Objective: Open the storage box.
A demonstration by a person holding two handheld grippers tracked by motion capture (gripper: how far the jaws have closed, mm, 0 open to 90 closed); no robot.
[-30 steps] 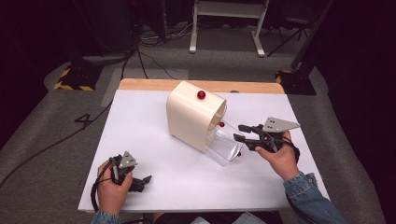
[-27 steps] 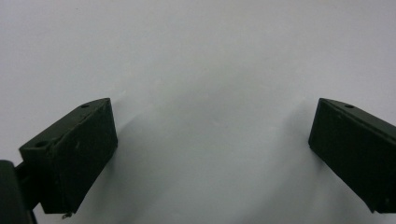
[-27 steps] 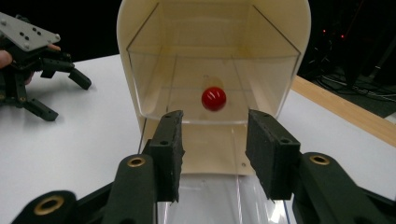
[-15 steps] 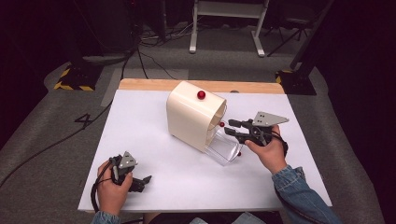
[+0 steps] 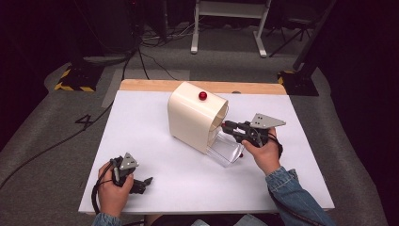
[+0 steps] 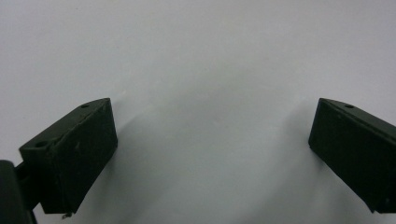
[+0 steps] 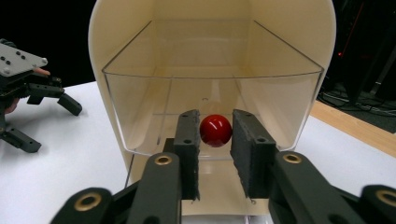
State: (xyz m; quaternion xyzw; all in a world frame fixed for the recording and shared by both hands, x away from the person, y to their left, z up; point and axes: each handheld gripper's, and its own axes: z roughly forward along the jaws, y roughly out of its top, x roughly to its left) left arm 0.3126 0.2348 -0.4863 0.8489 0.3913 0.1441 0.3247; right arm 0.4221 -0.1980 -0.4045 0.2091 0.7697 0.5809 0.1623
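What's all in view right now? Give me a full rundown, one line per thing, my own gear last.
Cream cabinet: one, cream, arch-topped, near the table's middle, its open front facing the right gripper.
Clear drawer: one, transparent, pulled partway out of the cabinet's front.
Red knobs: two, red; one on the cabinet's top, one on the drawer's front.
Table: one, white top with a wooden far edge.
Floor cables: several, black, beyond the table.
White frame: one, on the floor at the back.
Left gripper: one, black, open, resting low on the table's near left.
Right gripper: one, black, jaws either side of the drawer knob, not yet closed on it.
Hands: two, left, right with a denim sleeve.
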